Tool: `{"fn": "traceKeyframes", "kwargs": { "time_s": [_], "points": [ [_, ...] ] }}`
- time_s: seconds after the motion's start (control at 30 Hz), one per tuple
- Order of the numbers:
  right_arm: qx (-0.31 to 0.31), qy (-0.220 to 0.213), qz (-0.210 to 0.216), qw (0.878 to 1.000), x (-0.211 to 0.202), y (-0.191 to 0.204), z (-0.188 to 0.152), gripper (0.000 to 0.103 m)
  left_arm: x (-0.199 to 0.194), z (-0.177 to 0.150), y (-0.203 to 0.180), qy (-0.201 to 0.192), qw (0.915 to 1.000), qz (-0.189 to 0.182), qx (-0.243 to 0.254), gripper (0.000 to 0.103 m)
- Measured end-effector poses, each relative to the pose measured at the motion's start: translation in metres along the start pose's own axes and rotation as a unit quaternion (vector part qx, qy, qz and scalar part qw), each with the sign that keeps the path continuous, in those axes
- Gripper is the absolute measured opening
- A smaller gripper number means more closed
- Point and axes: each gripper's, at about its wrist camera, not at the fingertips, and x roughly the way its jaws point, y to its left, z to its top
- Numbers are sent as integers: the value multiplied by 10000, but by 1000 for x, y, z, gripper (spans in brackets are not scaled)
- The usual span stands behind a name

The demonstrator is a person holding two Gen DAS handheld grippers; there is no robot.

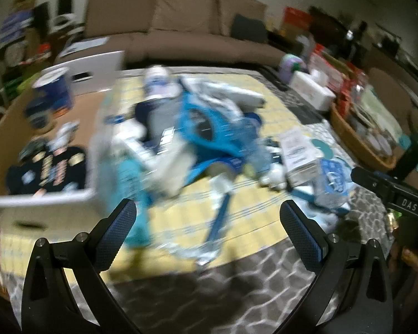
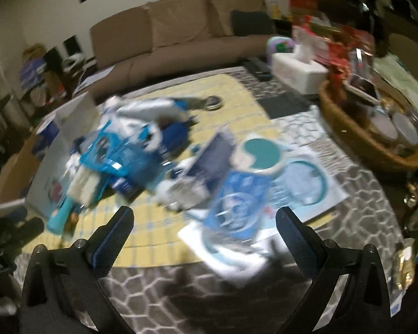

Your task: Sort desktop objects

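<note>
Left wrist view: left claw spread wide, nothing between its fingers. Ahead of it, a blurred heap of blue-and-white packages on a yellow mat over a grey patterned table cover. Only this view shows a cardboard box at far left, holding a blue canister and dark packets, and the other gripper's black body at the right edge.

Right wrist view: right claw likewise spread wide and empty. Same heap of blue-and-white packages lies up and left of it. Directly ahead, between the fingers' lines and near — a blue printed pouch with a teal-and-white disc just behind it, both on a pale printed sheet. Only this view shows a round metal lid on the mat's far side.

Both views: wicker basket at right, filled with jars and packets, too blurred to name; white tissue box beyond it; brown sofa behind.
</note>
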Motion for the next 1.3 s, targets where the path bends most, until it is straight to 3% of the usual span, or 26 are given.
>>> {"fn": "traceKeyframes", "kwargs": {
  "time_s": [0.07, 0.2, 0.33, 0.47, 0.57, 0.7, 0.83, 1.1, 1.17, 1.3],
  "points": [
    [168, -7, 12, 9999, -1, -20, 6, 103, 11, 7, -16, 46, 9999, -63, 146, 103],
    [486, 90, 429, 9979, 5, -44, 23, 102, 45, 14, -52, 279, 9985, -254, 409, 103],
    [644, 336, 842, 9938, 26, -57, 54, 102, 74, 10, -71, 533, 9972, -436, 306, 103],
    [533, 640, 998, 9915, 60, -58, 91, 102, 94, 7, -82, 629, 9963, -564, 165, 102],
    [315, 870, 1080, 9898, 90, -57, 110, 101, 106, 6, -85, 726, 9950, -679, 36, 94],
    [367, 1163, 1425, 9823, 136, -60, 121, 87, 122, 5, -81, 828, 9928, -838, -225, 84],
    [232, 1339, 1621, 9774, 166, -61, 124, 82, 136, 3, -78, 944, 9888, -1083, -398, 72],
    [303, 1591, 2404, 9571, 191, -64, 120, 81, 152, 1, -77, 1097, 9817, -1319, -829, 87],
    [214, 1671, 2417, 9556, 195, -60, 118, 81, 157, -1, -75, 1139, 9788, -1400, -967, 91],
    [152, 1740, 2379, 9554, 196, -59, 119, 80, 159, -7, -72, 1155, 9756, -1496, -1119, 91]
  ]
}}
